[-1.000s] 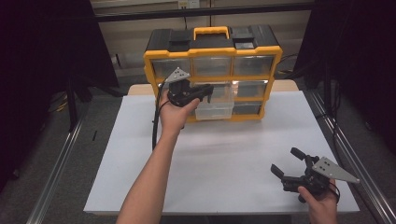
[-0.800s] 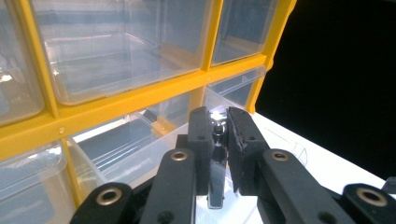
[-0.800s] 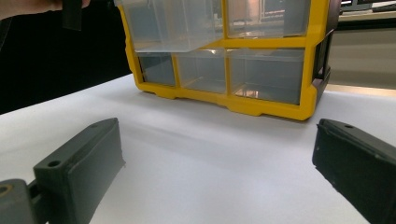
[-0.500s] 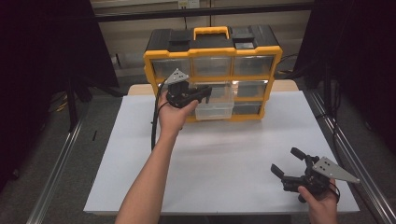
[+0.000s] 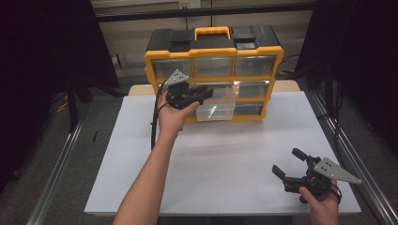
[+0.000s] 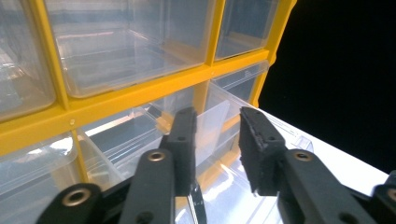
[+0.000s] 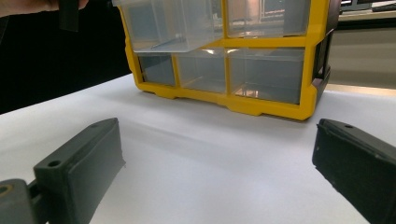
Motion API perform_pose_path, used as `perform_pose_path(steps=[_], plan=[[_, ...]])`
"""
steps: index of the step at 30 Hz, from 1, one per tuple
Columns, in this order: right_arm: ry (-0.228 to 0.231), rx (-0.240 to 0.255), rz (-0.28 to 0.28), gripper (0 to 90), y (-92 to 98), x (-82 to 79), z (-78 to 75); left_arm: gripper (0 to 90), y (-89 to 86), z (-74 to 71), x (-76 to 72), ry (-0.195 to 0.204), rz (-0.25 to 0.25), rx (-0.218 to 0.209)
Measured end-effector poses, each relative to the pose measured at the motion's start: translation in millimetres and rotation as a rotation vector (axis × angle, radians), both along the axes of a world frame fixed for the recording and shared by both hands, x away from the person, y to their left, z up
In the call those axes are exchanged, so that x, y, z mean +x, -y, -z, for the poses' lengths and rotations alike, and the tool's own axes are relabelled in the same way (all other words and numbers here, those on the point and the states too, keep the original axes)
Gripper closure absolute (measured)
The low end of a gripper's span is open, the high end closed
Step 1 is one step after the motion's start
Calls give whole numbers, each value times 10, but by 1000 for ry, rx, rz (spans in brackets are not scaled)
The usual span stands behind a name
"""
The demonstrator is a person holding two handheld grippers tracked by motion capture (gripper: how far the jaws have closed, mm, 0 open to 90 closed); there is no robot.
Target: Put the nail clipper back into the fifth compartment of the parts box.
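Left gripper (image 5: 199, 95) at upper centre of the high view, jaws just eased apart, pulled-out clear drawer (image 5: 216, 107) handle tab between them with a gap on each side (released, not pressed). Drawer protruding from yellow organizer (image 5: 213, 58), middle row. Right gripper (image 5: 293, 166) at lower right, jaws wide, holding nothing, over white table (image 5: 220, 154).

Drawer (image 5: 217, 107) pulled out of organizer (image 5: 213, 70), on table (image 5: 225, 154)
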State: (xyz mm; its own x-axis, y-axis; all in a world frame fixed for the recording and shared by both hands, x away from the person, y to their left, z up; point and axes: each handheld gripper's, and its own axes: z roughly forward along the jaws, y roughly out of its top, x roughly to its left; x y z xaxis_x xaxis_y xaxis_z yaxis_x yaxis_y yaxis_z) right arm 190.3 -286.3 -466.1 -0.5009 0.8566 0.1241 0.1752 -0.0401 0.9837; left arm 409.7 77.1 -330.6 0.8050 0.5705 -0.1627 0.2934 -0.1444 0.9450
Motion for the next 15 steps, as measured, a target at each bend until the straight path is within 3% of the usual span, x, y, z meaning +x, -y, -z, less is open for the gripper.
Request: perform_pose_path(steps=[4, 9, 10, 11, 13, 15], plan=[[1, 4, 2, 12, -3, -1, -2, 595, -17, -10, -25, 8, 1, -4], [-1, 1, 0, 12, -4, 0, 1, 477, -30, -16, -59, 3, 14, -39], [-1, 1, 0, 12, -5, -1, 1, 461, -43, -26, -66, 2, 6, -23], [-1, 0, 0, 12, -6, -2, 1, 441, -46, -19, -69, 6, 10, -45], [-2, 0, -1, 12, -7, -4, 0, 394, -56, -22, -80, 6, 8, -37], [-2, -1, 0, 12, -7, -5, 1, 361, -57, -15, -98, 9, 21, -70]])
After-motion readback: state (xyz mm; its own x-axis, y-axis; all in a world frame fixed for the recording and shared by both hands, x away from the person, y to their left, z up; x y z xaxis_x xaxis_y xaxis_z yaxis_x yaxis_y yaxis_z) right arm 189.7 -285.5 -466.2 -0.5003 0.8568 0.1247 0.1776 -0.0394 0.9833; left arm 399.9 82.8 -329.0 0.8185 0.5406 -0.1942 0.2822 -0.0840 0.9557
